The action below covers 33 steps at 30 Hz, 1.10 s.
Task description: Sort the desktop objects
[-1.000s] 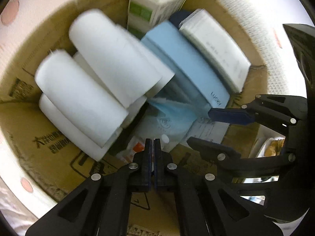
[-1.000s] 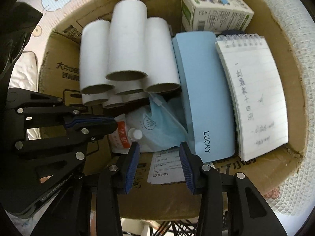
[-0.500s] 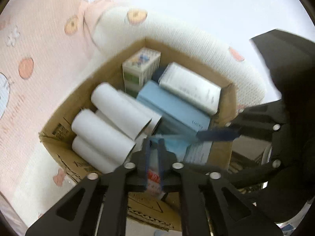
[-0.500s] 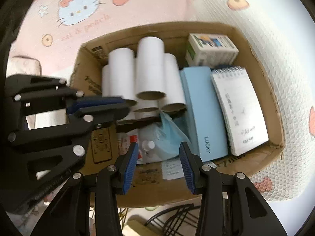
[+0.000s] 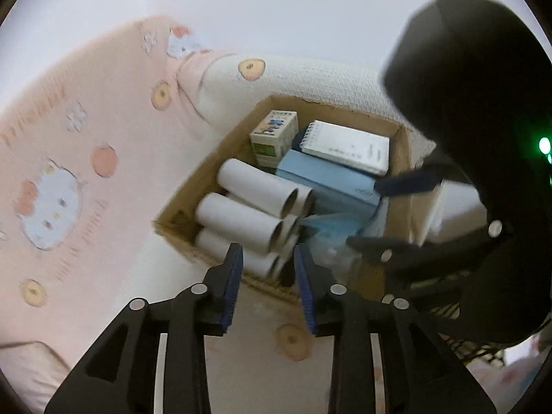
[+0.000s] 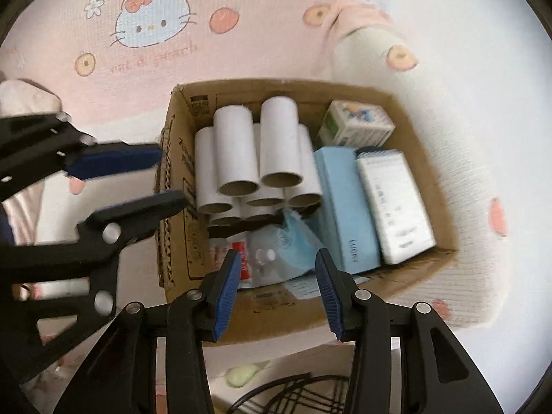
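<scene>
A cardboard box (image 6: 179,241) (image 5: 400,145) holds several white tubes (image 6: 238,151) (image 5: 255,186), a light blue case (image 6: 345,200) (image 5: 321,176), a spiral notepad (image 6: 393,203) (image 5: 348,145), a small carton (image 6: 358,124) (image 5: 274,131) and a blue plastic bag (image 6: 293,238) (image 5: 324,227). My left gripper (image 5: 269,289) is open and empty, above the box's near corner. It also shows in the right wrist view (image 6: 165,179), left of the box. My right gripper (image 6: 277,289) is open and empty, above the box's front edge; it also shows in the left wrist view (image 5: 383,210).
The box rests on pink and white Hello Kitty bedding (image 6: 148,27) (image 5: 51,203). A black wire rack (image 6: 293,393) lies below the box's front edge. A white wall (image 5: 276,7) is behind.
Both grippers have pulled up and back out of the box. My left gripper has gone from shut to open. The box contents look smaller and have not moved.
</scene>
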### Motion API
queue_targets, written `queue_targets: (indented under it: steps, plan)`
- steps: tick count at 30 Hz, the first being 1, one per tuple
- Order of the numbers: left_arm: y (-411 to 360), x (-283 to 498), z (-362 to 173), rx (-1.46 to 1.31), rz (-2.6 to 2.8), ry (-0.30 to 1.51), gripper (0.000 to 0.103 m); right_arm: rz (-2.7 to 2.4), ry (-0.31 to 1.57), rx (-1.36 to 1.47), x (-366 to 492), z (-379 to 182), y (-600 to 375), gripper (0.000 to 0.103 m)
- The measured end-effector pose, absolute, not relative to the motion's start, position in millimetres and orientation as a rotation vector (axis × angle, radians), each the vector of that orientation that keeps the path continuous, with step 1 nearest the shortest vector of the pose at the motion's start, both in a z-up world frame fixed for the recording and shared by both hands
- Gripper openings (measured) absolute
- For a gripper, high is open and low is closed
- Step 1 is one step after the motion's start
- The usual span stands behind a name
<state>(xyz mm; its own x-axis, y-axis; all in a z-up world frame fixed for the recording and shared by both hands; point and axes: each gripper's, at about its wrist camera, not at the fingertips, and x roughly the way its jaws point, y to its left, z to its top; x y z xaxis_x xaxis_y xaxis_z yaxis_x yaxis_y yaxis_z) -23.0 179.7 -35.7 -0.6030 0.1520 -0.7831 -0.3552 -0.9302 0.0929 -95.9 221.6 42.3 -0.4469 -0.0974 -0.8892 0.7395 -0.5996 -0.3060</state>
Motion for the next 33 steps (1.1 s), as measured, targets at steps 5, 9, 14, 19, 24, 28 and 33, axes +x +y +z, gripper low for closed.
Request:
queue_targets:
  steps: [5, 9, 14, 19, 24, 28, 33]
  plan:
    - [165.7, -21.4, -33.2, -1.293, 2.551, 0.262, 0.046, -2.141, 0.98, 1.167, -82.9, 49.8, 220.9, 0.055]
    - [157.6, -12.6, -26.2, -1.354, 2.581, 0.246, 0.05, -2.178, 0.954, 1.161, -73.9, 55.9, 224.8, 0.064]
    - [142.2, -13.6, -27.1, -1.454, 2.557, 0.089, 0.055, -2.214, 0.917, 1.135, -63.4, 61.0, 228.6, 0.071]
    - [138.0, -7.8, -23.6, -1.457, 2.625, 0.118, 0.057, -2.247, 0.86, 1.141, -56.1, 65.0, 235.3, 0.075]
    - [137.5, -2.6, -22.3, -1.464, 2.643, 0.159, 0.057, -2.349, 0.95, 1.042, -41.8, 75.7, 232.5, 0.082]
    - [131.0, -2.3, -21.9, -1.481, 2.713, 0.194, 0.057, -2.372, 0.975, 1.011, -36.7, 79.5, 229.3, 0.082]
    - [121.1, 0.3, -18.3, -1.456, 2.725, 0.144, 0.058, -2.374, 0.977, 1.001, -34.6, 80.5, 228.0, 0.082]
